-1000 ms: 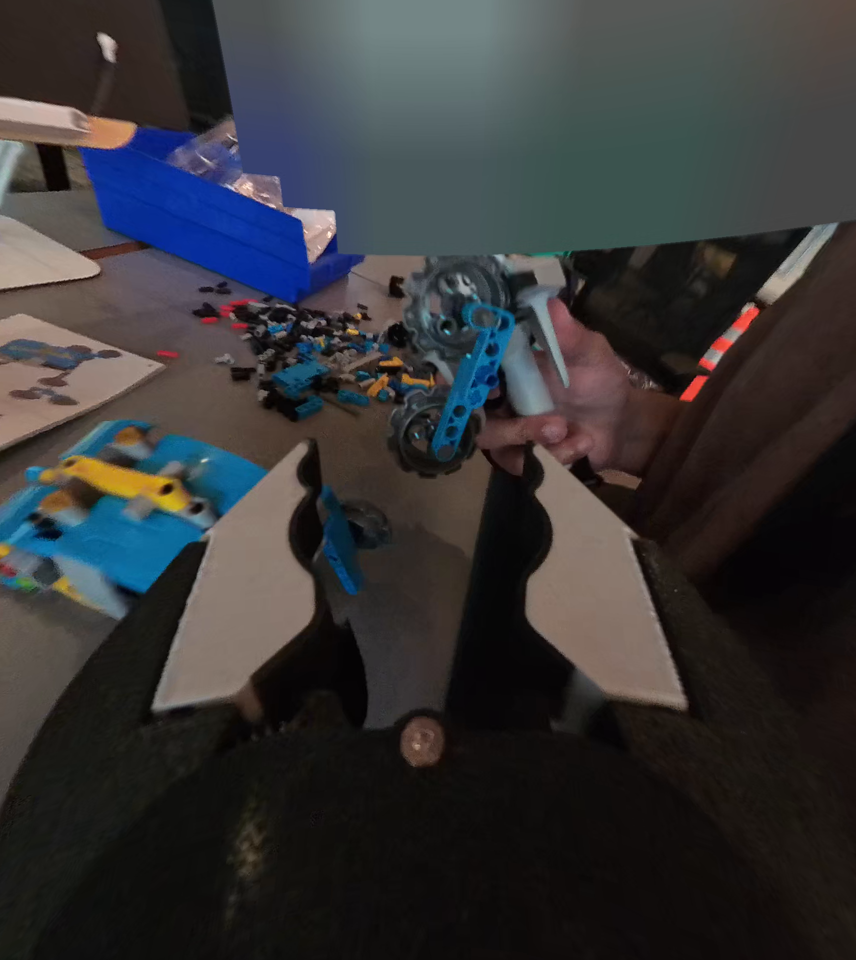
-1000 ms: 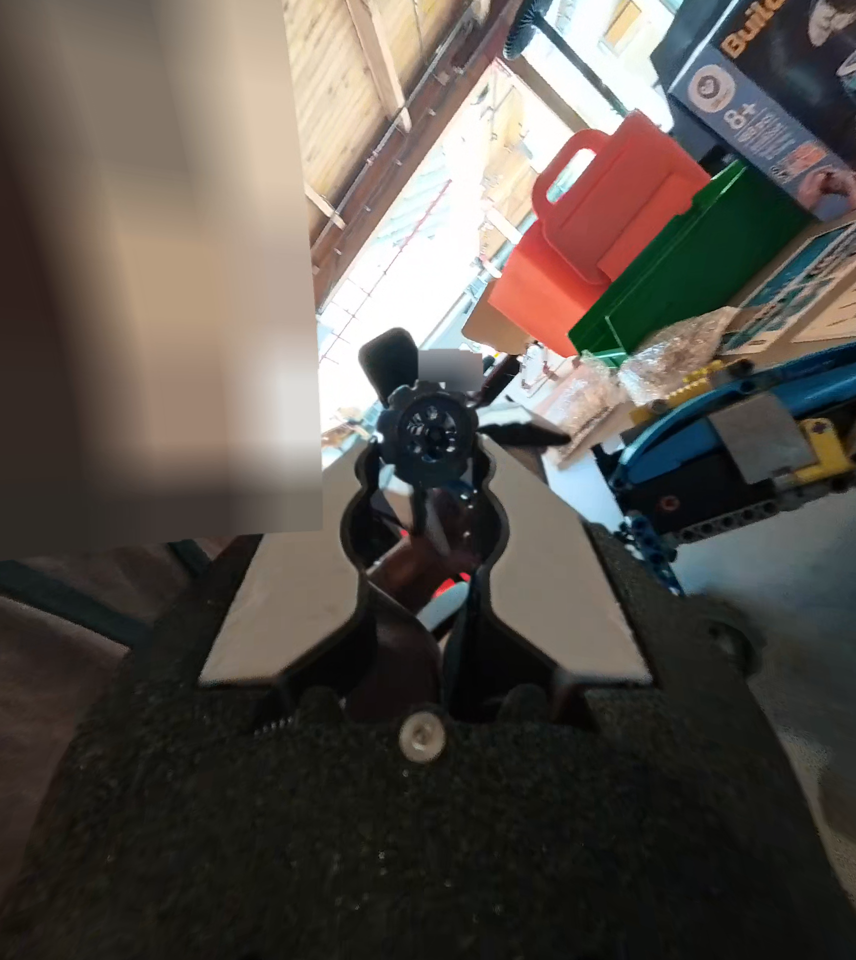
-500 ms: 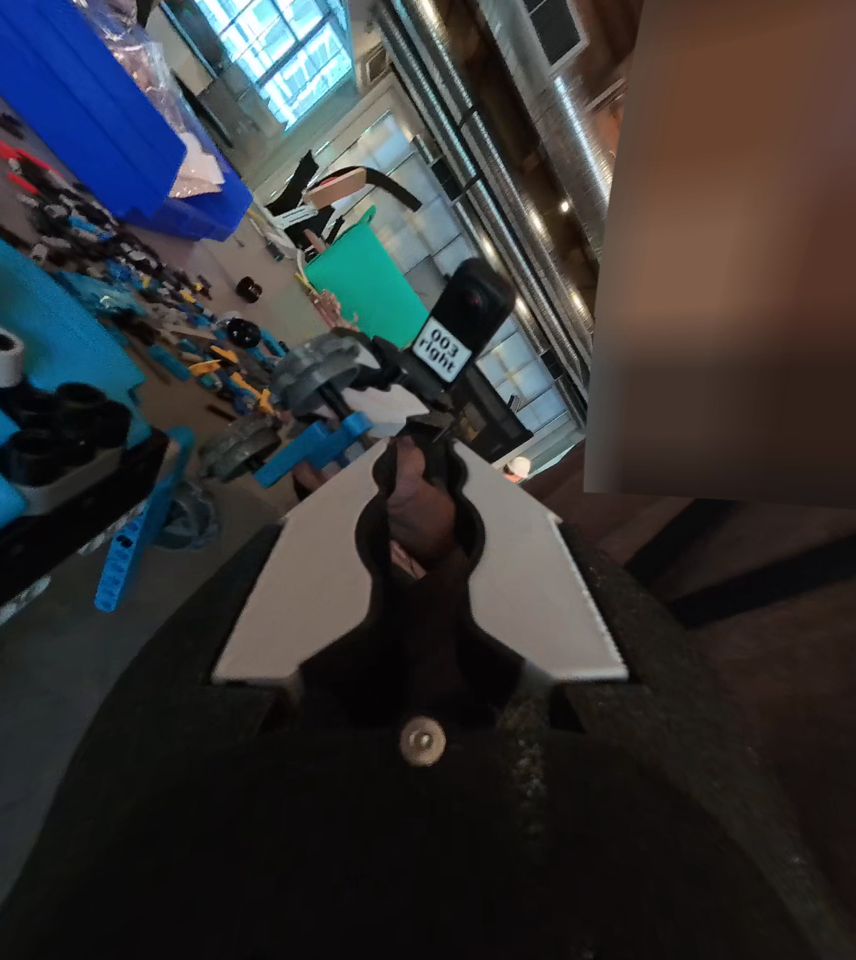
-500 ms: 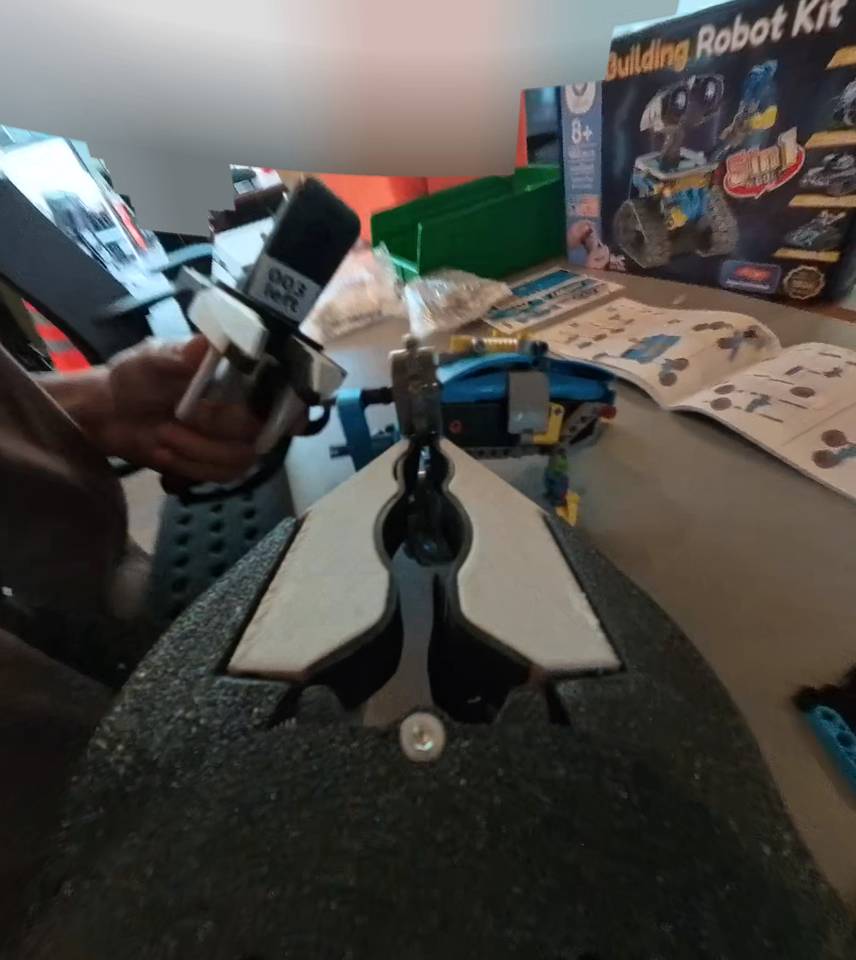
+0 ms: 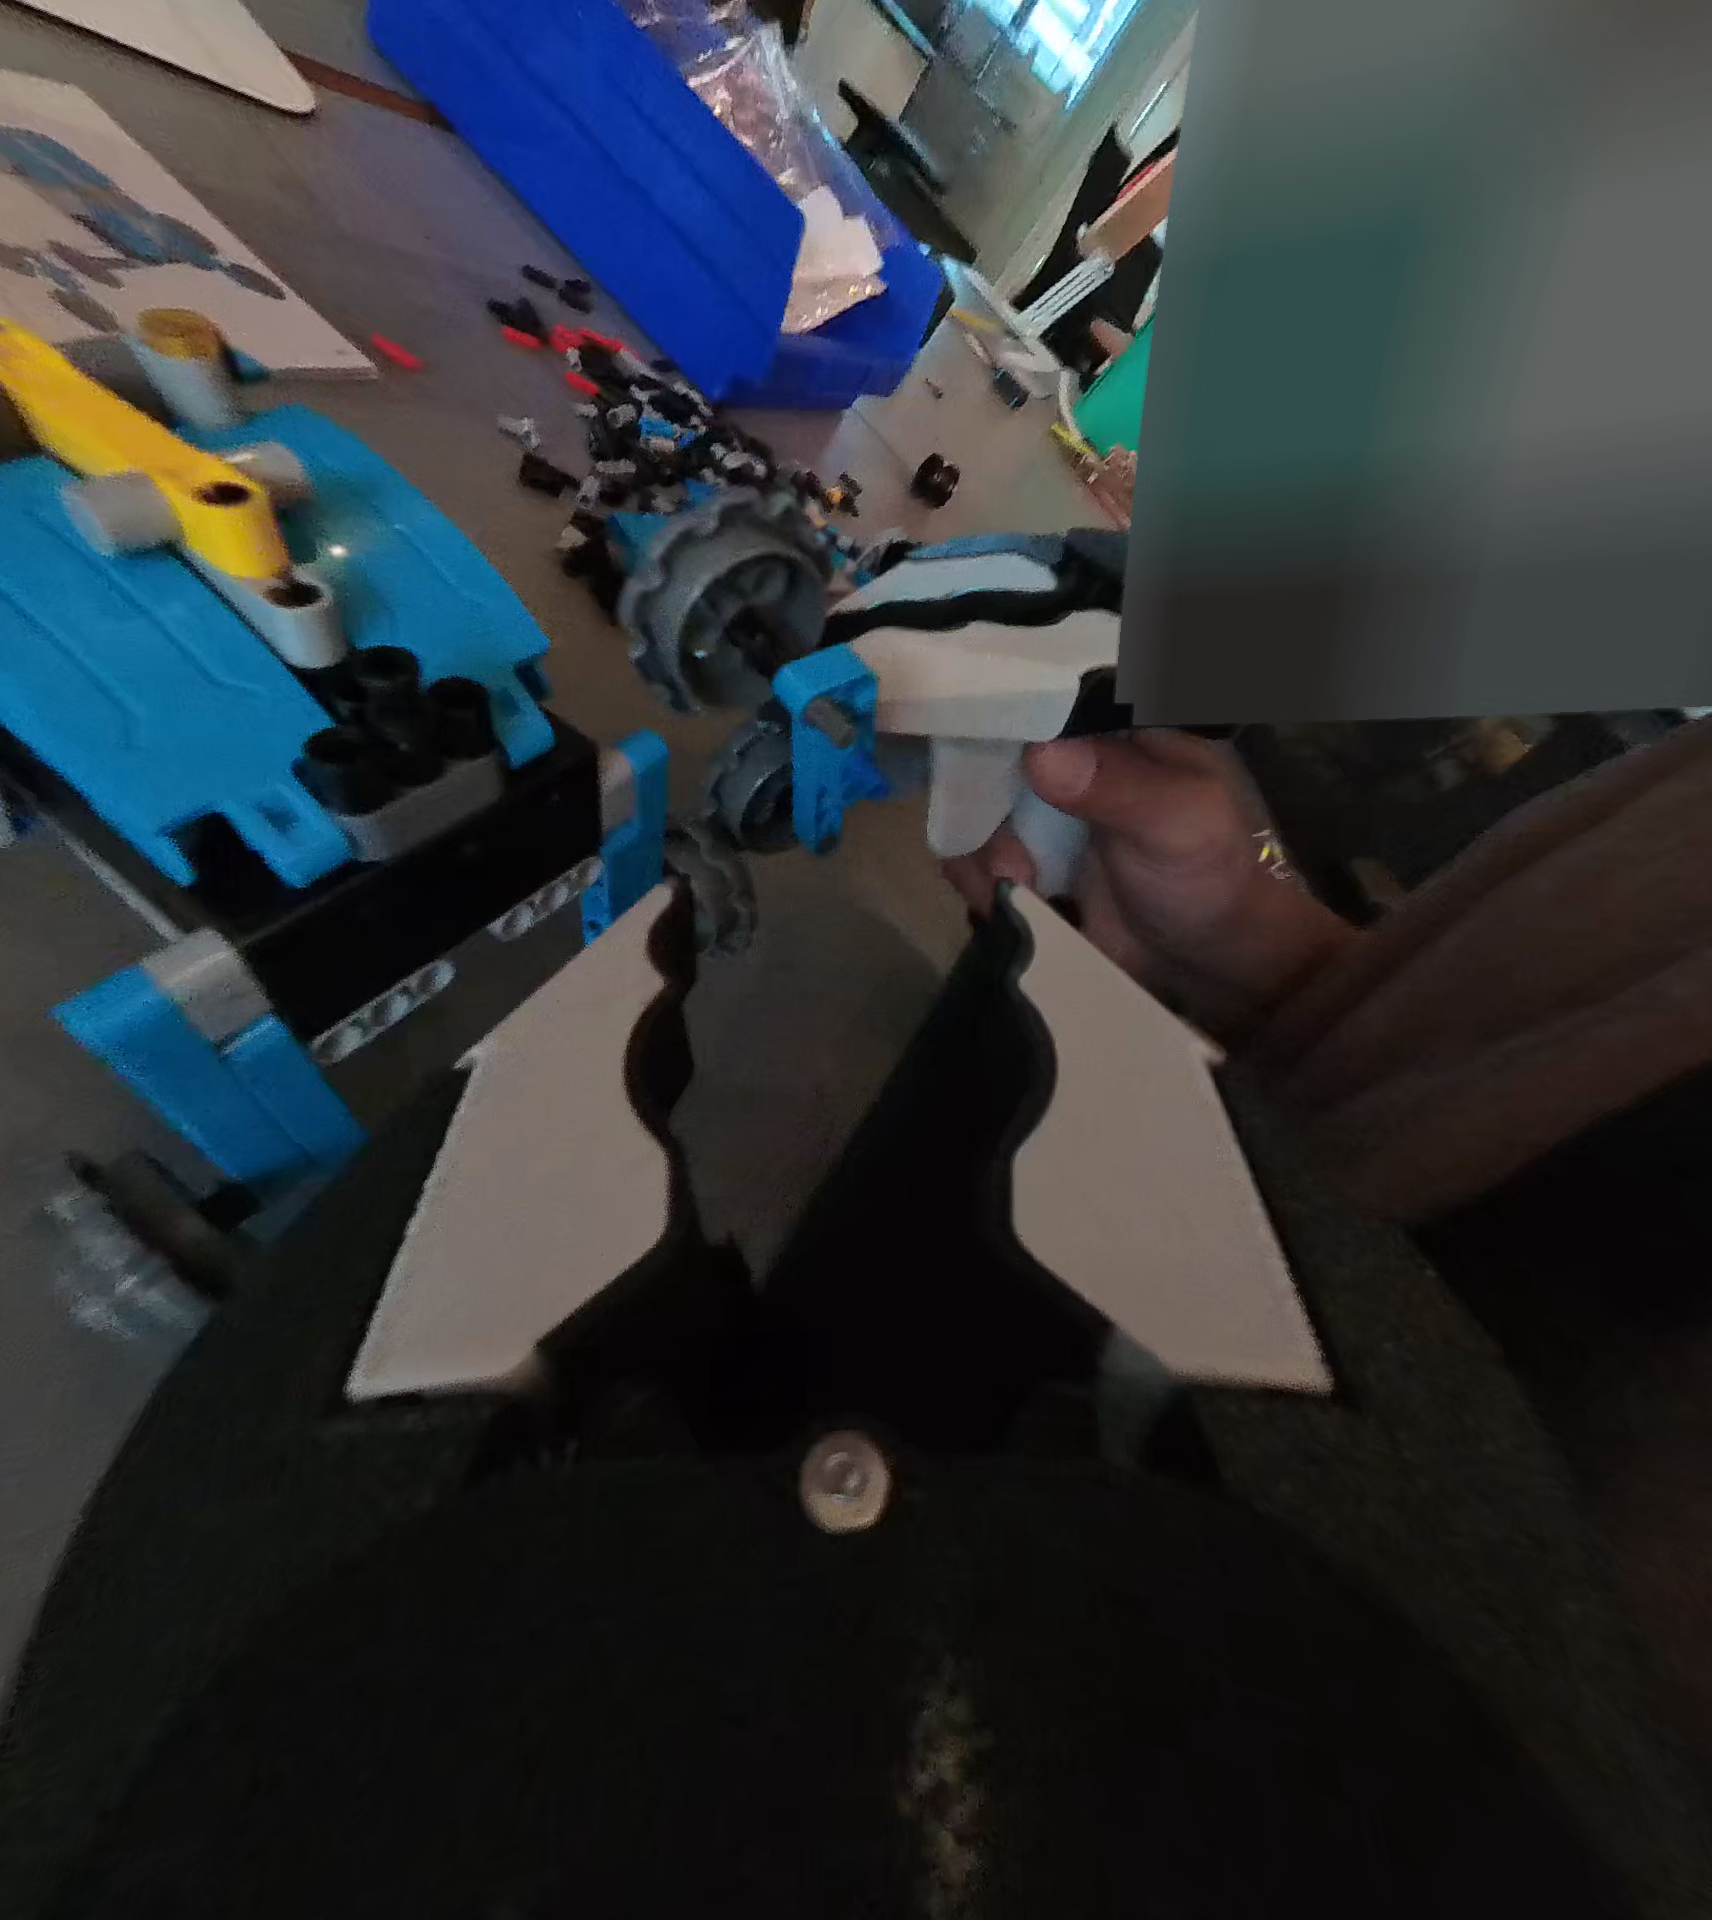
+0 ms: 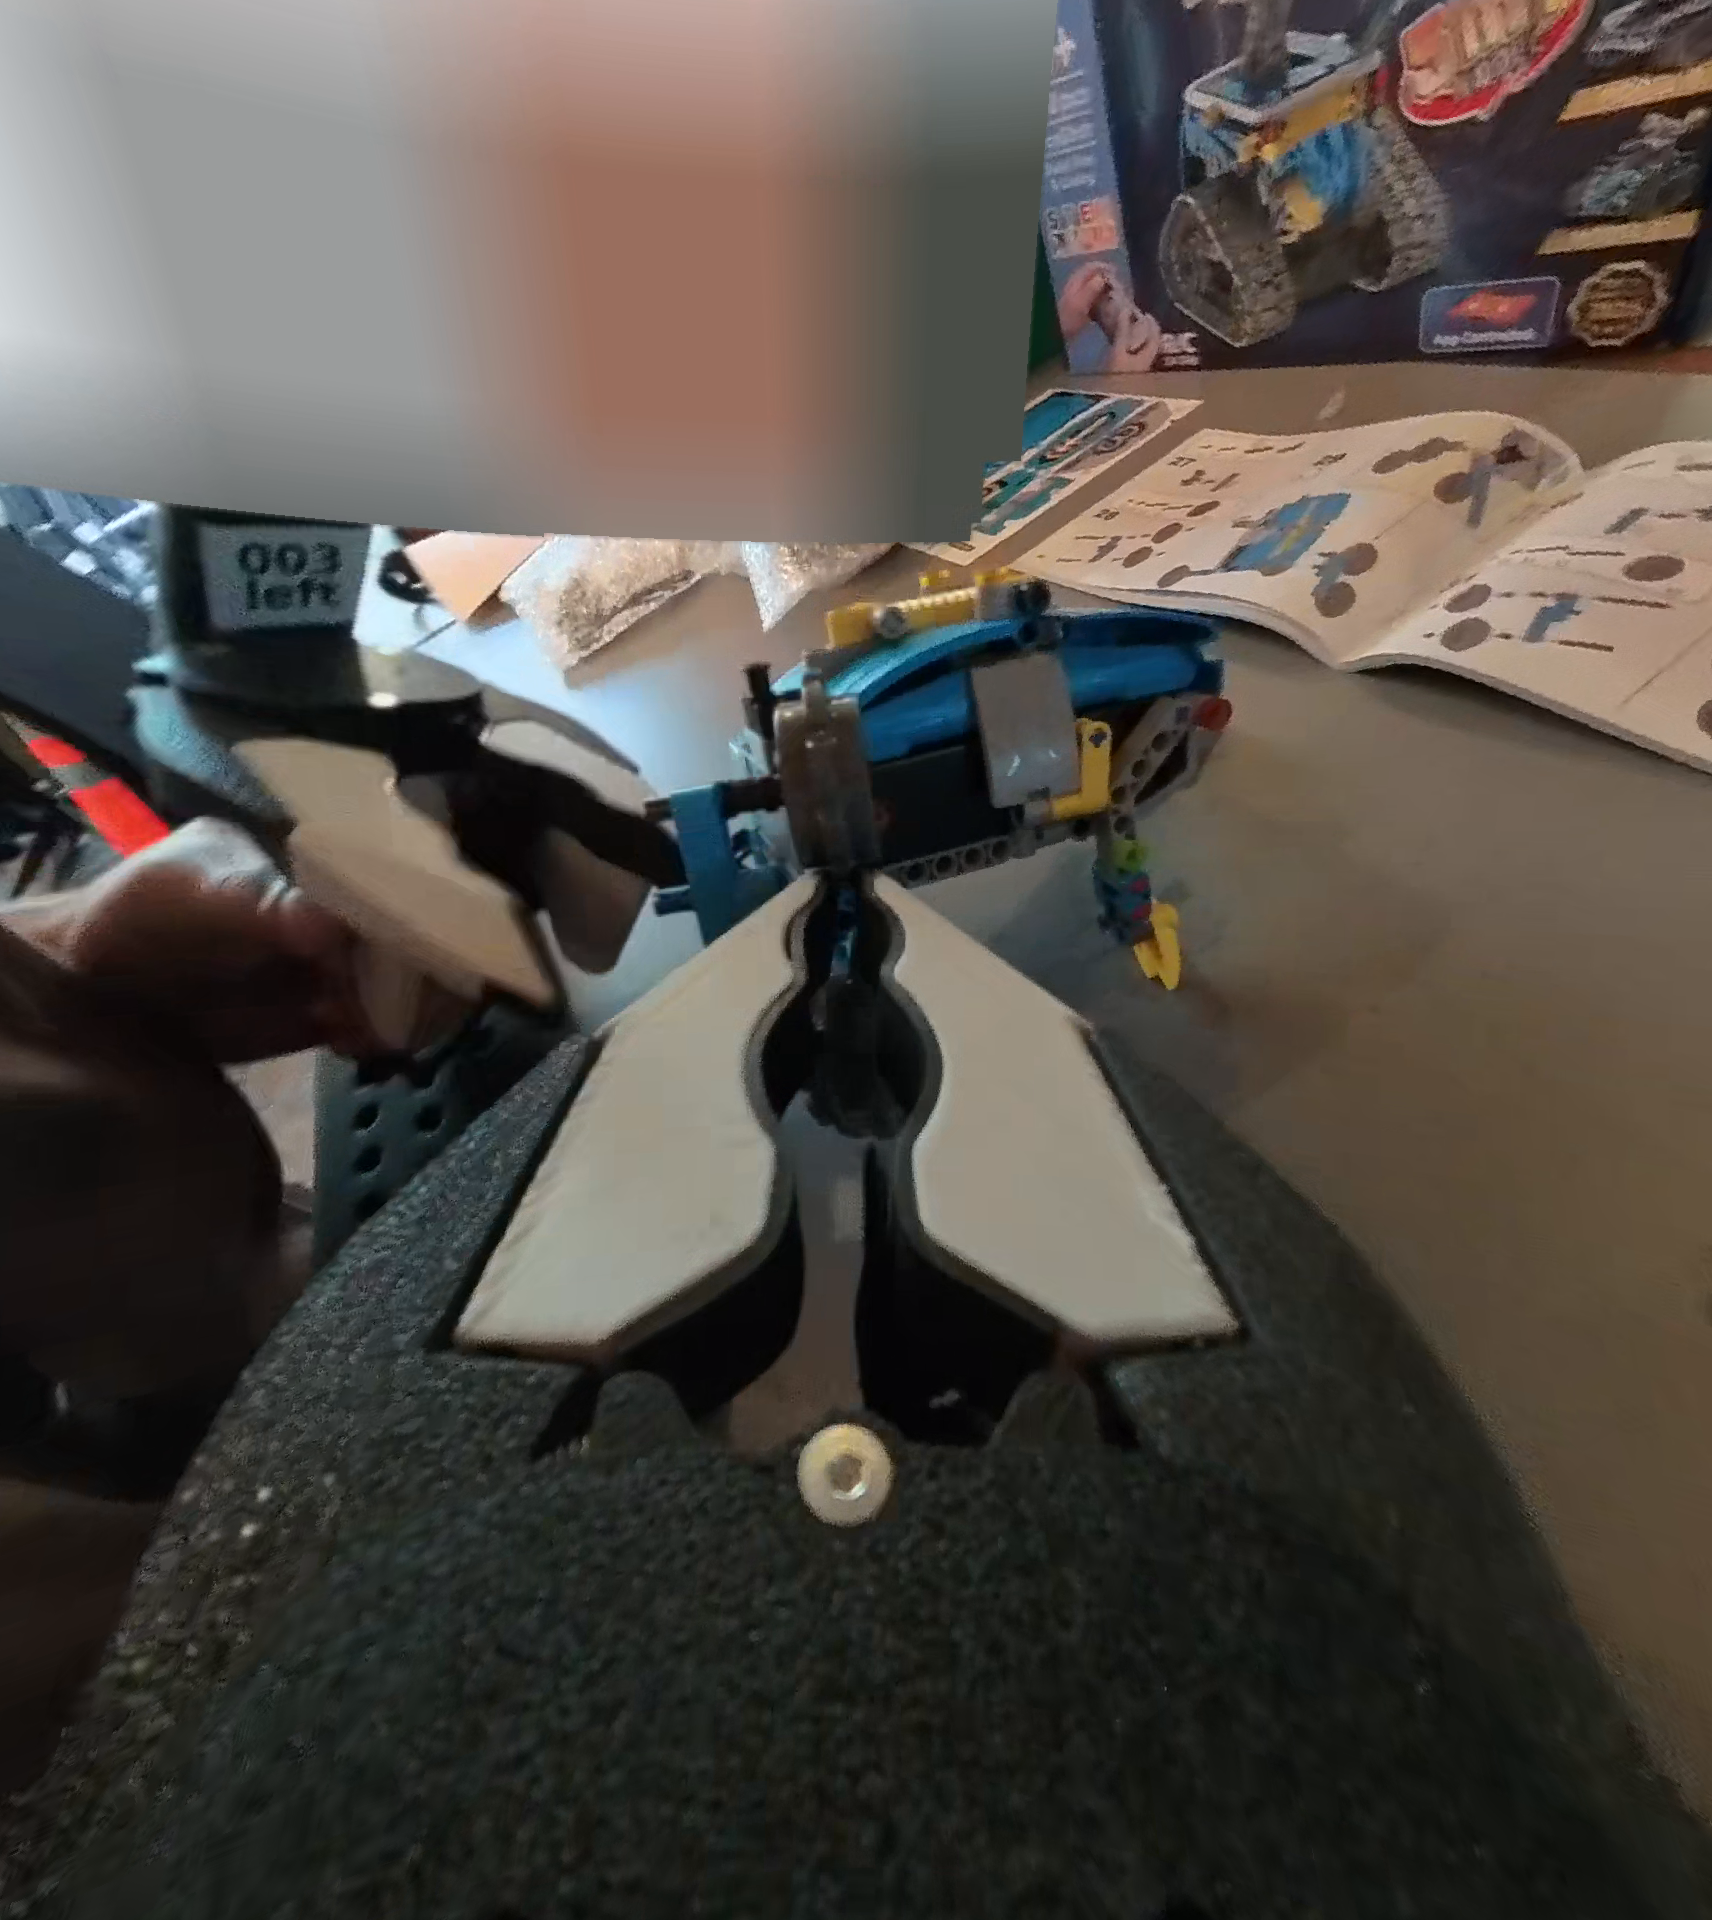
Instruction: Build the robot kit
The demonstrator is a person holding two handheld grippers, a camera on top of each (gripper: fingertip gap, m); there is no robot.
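Right hand-held gripper (image 6: 847, 904) pinching a grey-wheeled blue beam piece (image 5: 810, 748) just beside the blue and black model (image 5: 208, 665) on the grey surface (image 5: 810, 1039), left hand-held gripper (image 5: 836, 914) spread, empty, near both.

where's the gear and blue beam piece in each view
Left wrist view: gear and blue beam piece sits centre, above the open left gripper, clamped by the right gripper's fingertips.
Right wrist view: it stands edge-on at centre, in the right gripper.
Shared landmark: the blue vehicle model.
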